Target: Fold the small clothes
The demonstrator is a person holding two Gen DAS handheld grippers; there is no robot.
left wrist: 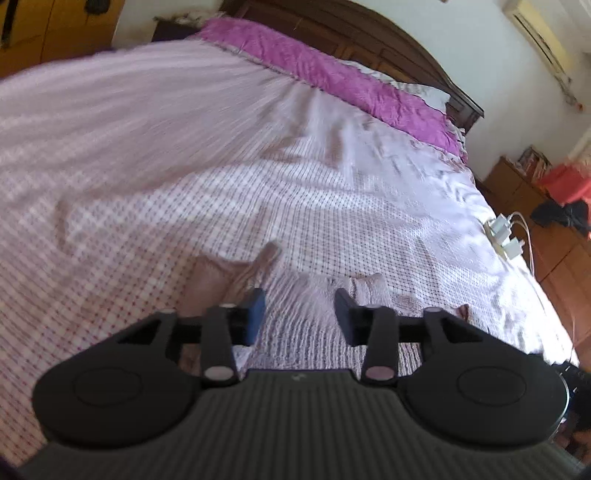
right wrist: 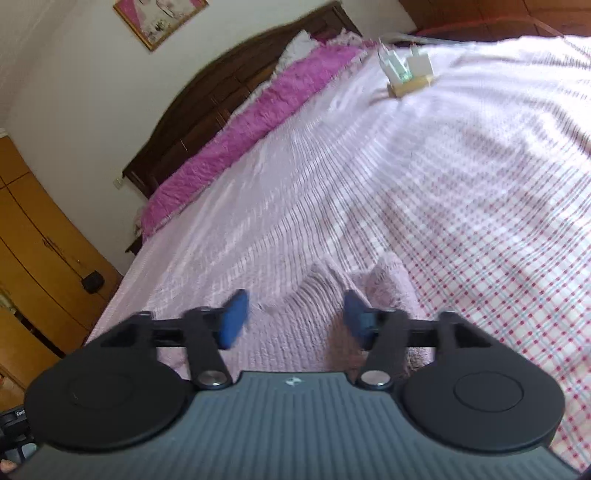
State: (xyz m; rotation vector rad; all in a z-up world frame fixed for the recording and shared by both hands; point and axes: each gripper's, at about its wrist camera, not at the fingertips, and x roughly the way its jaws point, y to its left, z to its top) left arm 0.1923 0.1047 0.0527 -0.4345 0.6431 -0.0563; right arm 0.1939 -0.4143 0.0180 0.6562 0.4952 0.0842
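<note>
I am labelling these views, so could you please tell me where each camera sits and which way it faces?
Left wrist: on the left gripper, facing the wooden headboard across the checked bedspread; open jaws show.
Right wrist: on the right gripper, facing the headboard's opposite end; open jaws show.
Shared: pale pink ribbed garment, magenta blanket, white power strip.

Two grippers are in view, the left gripper (left wrist: 299,312) and the right gripper (right wrist: 295,317), each with two blue-padded fingers standing apart with nothing pressed between them. One small pink garment (right wrist: 354,295) lies on one bed (left wrist: 155,155), which carries one checked sheet (right wrist: 480,229) and one purple blanket (left wrist: 332,70). One power strip (left wrist: 504,236) sits at the bed's edge with what look like two white chargers plugged in, and one framed picture (right wrist: 159,18) hangs on the wall.
</note>
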